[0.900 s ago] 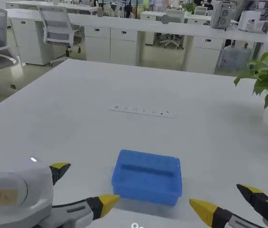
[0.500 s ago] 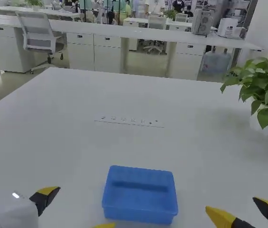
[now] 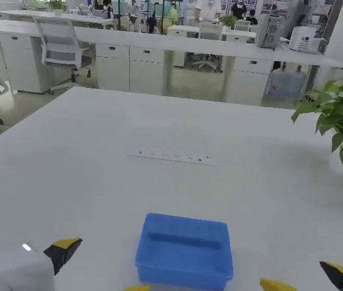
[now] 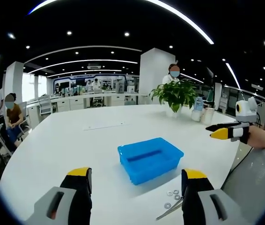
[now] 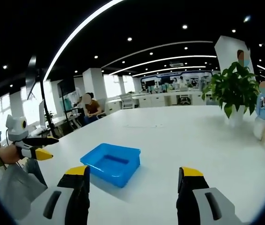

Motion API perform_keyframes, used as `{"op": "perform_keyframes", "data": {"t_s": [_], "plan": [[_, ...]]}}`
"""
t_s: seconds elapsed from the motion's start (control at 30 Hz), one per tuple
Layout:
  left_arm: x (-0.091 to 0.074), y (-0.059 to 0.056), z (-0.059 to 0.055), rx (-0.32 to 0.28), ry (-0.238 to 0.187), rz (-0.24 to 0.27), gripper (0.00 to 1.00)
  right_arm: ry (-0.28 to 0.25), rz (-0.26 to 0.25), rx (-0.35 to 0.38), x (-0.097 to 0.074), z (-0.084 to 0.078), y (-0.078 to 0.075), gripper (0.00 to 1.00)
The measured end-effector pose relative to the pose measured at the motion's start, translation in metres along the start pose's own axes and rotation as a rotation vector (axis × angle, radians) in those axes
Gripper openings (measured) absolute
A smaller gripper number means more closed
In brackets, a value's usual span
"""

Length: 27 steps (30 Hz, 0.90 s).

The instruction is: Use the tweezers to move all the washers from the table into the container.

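Washers [image 4: 170, 192] — small flat silvery rings, beside rectangular blue plastic container [image 4: 153, 171]

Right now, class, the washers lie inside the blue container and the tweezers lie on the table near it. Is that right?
No. The washers lie on the table beside the tweezers, outside the blue container, not inside it; the left gripper view shows this. The tweezers do lie on the table near it.

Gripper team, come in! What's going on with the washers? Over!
Left gripper open, empty. Right gripper open, empty. Washers on the table beside the tweezers, near the blue container. Path to the tweezers looks open.
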<state>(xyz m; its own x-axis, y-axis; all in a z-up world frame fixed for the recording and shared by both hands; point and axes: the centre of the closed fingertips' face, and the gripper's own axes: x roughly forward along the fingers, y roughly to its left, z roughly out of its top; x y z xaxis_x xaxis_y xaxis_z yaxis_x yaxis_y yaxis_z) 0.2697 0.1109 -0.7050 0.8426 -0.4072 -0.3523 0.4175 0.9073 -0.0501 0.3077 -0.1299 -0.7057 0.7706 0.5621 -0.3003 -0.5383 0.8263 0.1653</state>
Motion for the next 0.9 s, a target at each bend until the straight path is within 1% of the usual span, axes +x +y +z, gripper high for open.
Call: {"op": "perform_keyframes", "data": {"t_s": [0.13, 0.23, 0.47, 0.6, 0.73, 0.87, 0.9], "plan": [[0.0, 0.001, 0.0, 0.001, -0.001, 0.002, 0.79, 0.004, 0.013, -0.01, 0.001, 0.0, 0.004, 0.75], [0.0, 0.001, 0.0, -0.006, -0.003, 0.0, 0.79, 0.011, 0.013, -0.018, 0.001, -0.001, 0.003, 0.74], [0.0, -0.001, -0.001, 0.004, 0.006, -0.006, 0.78, -0.003, 0.016, -0.001, 0.0, 0.001, 0.004, 0.73], [0.0, -0.004, 0.0, 0.011, 0.003, -0.016, 0.77, -0.032, 0.006, -0.009, -0.003, 0.007, 0.003, 0.73], [0.0, -0.007, 0.0, 0.016, -0.002, -0.03, 0.76, -0.056, -0.014, -0.019, -0.01, 0.013, 0.003, 0.72], [-0.002, -0.007, 0.001, 0.024, -0.007, -0.026, 0.75, -0.076, -0.023, -0.034, -0.013, 0.019, 0.002, 0.72], [-0.003, -0.005, 0.003, 0.018, -0.017, -0.023, 0.74, -0.079, -0.021, -0.038, -0.013, 0.02, 0.003, 0.72]]}}
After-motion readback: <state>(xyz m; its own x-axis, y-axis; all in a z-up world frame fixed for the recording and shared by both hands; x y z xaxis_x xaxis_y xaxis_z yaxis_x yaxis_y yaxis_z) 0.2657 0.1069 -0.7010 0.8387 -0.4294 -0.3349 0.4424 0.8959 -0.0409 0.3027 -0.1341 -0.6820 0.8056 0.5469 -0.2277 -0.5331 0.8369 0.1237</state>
